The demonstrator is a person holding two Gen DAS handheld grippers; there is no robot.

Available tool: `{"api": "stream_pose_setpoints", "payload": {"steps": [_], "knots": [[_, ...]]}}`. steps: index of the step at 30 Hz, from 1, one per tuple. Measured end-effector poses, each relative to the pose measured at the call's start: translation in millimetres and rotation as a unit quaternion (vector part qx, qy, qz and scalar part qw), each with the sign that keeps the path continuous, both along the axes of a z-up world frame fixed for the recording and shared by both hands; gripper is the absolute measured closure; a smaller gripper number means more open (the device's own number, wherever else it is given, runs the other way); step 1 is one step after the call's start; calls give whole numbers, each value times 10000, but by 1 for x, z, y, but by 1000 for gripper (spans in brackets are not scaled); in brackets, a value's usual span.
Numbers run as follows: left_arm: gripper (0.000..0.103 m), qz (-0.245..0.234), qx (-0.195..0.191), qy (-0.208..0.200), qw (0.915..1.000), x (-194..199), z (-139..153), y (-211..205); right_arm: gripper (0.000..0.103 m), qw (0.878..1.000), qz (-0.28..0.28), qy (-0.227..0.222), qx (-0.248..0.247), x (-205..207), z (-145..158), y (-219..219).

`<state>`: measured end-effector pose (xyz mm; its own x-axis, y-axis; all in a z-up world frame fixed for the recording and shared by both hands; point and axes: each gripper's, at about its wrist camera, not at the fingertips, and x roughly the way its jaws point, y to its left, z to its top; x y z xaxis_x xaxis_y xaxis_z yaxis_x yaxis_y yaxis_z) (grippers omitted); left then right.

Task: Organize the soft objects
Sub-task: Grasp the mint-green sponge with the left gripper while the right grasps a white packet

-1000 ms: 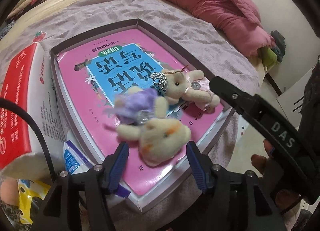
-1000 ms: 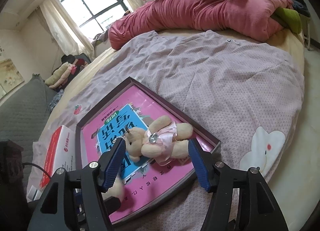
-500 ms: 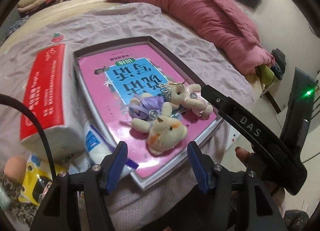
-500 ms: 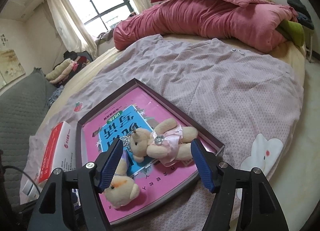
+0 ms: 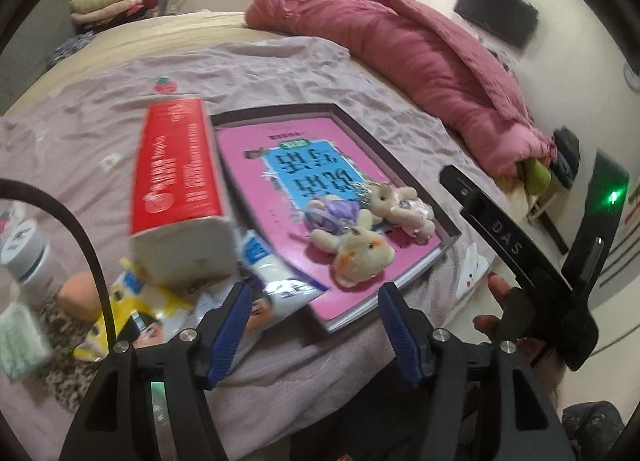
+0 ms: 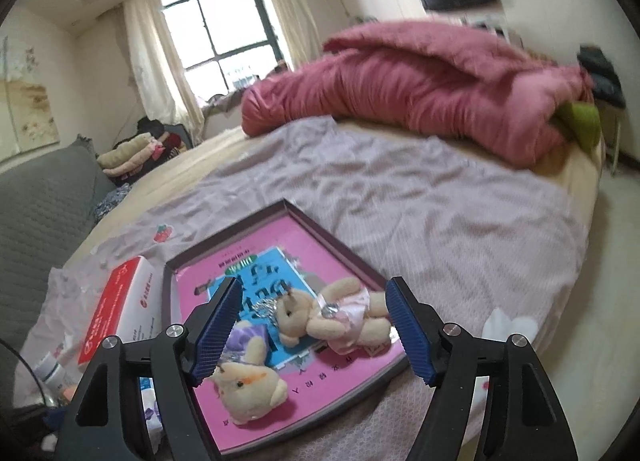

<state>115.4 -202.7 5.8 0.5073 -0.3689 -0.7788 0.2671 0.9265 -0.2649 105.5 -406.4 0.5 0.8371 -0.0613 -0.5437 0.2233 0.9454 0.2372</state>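
Observation:
Two small plush bears lie on a pink book point(image 5: 276, 165) inside a shallow dark-rimmed box point(image 6: 340, 245) on the bed. The bear in a purple dress point(image 5: 352, 245) point(image 6: 248, 377) lies nearer me. The bear in a pink dress point(image 5: 404, 205) point(image 6: 340, 317) lies just behind it. My left gripper point(image 5: 314, 325) hangs above the bed's front edge, short of the book, its jaws opening with nothing between them. My right gripper point(image 6: 314, 329) hovers before the pink-dress bear, jaws opening and clear of it.
A red and white tissue pack point(image 5: 176, 185) point(image 6: 120, 313) leans beside the box's left side. Plastic snack packets point(image 5: 260, 277), a white jar point(image 5: 28, 253) and a peach ball point(image 5: 78, 293) lie at the left. A red duvet point(image 6: 420, 89) is heaped at the bed's far end.
Both grippers have pulled back and up from the bears, and their jaws have widened. The bears stay lying on the book. The left view now takes in more of the bed.

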Motion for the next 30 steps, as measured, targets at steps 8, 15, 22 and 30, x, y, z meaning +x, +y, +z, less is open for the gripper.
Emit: {"api": "stream_pose_setpoints", "payload": {"steps": [8,15,22,30], "knots": [[38,587,-229,-46,9980,-20,11,66,27,9980,332,-139,-518,-10,14,29],[38,1018,-176,-133,9946,-41,15,121,27,9950,806,-86,-591,-20,23,61],[38,1416,-196,-41,9897,-63,6,169,27,9884,1473,261,-246,-31,27,102],[38,1262,-192,99,9918,-76,-9,172,27,9798,1794,880,-2,-33,17,134]]}}
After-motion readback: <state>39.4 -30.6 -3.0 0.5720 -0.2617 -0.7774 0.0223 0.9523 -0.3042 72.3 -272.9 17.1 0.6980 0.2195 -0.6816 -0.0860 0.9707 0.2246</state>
